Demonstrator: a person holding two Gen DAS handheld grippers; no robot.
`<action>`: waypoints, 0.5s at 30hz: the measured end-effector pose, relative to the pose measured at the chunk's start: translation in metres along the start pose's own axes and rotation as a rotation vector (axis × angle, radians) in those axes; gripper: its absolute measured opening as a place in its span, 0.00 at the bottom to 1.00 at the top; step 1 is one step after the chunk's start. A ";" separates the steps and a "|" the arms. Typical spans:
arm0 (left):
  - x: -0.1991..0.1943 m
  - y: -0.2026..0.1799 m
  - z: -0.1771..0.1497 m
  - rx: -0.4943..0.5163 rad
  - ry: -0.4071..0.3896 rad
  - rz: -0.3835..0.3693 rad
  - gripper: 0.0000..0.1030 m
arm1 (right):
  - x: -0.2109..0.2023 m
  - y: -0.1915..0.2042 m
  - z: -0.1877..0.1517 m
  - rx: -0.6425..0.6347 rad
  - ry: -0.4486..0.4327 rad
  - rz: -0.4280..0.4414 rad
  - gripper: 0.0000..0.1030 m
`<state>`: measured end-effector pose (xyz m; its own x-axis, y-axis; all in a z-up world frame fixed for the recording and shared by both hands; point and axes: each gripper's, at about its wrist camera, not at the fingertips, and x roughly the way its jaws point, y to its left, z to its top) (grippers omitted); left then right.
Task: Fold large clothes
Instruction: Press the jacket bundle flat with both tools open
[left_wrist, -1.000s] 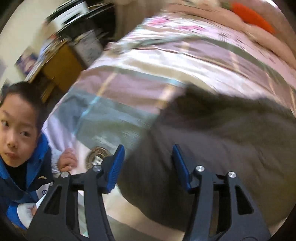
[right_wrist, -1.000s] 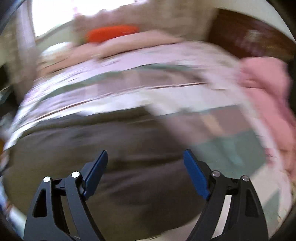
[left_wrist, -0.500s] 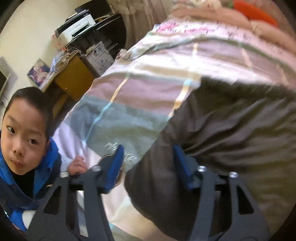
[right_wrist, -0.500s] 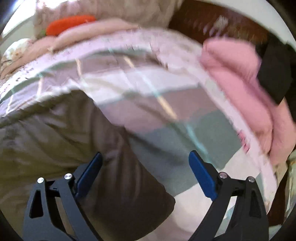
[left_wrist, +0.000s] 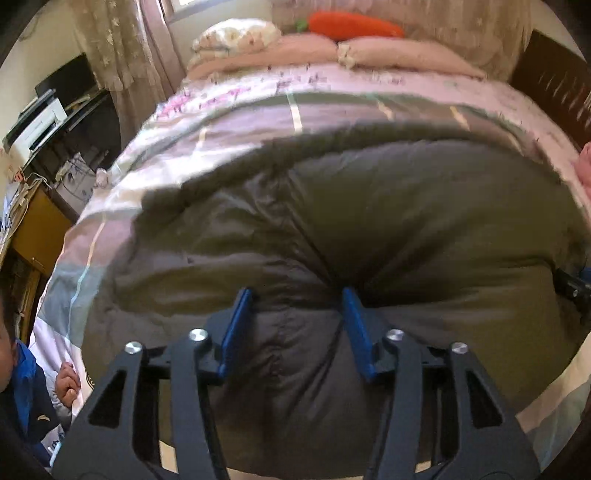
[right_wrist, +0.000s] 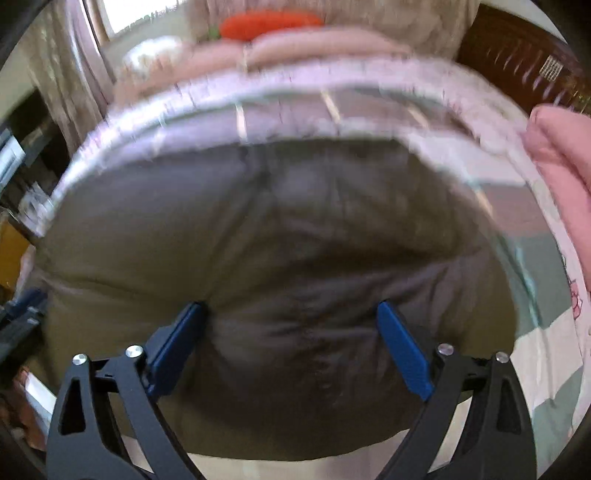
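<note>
Garment: a big padded coat (left_wrist: 406, 229), dark olive-grey, lies spread on the bed (left_wrist: 280, 110) and covers most of the near half of it.
Coat surface: puffy and creased, with a deep fold running to the near edge in the left wrist view; in the right wrist view it is blurred.
Bed cover: a quilt (left_wrist: 236, 122) with pink, mauve and grey-green bands; it shows around the coat on the far side and on both sides.
Left gripper (left_wrist: 297, 317): points down on the near part of the coat. Its jaws are partly apart and have just been opening a little; a bulge of the coat stands between the blue pads (left_wrist: 236, 325), and the right pad sits in the fold. I cannot tell if the pads press the cloth.
Right gripper (right_wrist: 291, 336): also above the near part of the coat. Its jaws stand wide apart and have just been opening; coat cloth lies between them, not clamped.
Far end of bed: pink pillows (left_wrist: 388, 55) and an orange carrot-shaped cushion (left_wrist: 354, 24) on top of them.
Right side: a folded pink blanket (right_wrist: 561, 158) at the bed edge.
Left side: a person in a blue jacket (left_wrist: 26, 387) with one hand (left_wrist: 68, 382) near the bed corner; behind, a wooden desk (left_wrist: 33, 229) and a white printer (left_wrist: 37, 125).
</note>
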<state>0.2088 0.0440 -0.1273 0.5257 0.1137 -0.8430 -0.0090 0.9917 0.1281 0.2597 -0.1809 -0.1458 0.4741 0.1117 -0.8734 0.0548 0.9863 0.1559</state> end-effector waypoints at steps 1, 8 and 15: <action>0.007 0.004 -0.002 -0.017 0.023 -0.014 0.60 | 0.009 -0.005 0.000 0.003 0.011 0.010 0.99; 0.032 0.006 -0.006 -0.043 0.067 -0.024 0.67 | 0.031 0.004 0.001 -0.043 0.025 -0.024 0.99; 0.033 0.008 -0.002 -0.093 0.064 0.002 0.77 | 0.001 0.011 -0.023 -0.005 -0.041 -0.060 0.99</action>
<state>0.2245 0.0560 -0.1548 0.4700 0.1164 -0.8750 -0.0909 0.9924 0.0832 0.2405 -0.1672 -0.1553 0.5056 0.0477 -0.8615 0.0798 0.9916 0.1017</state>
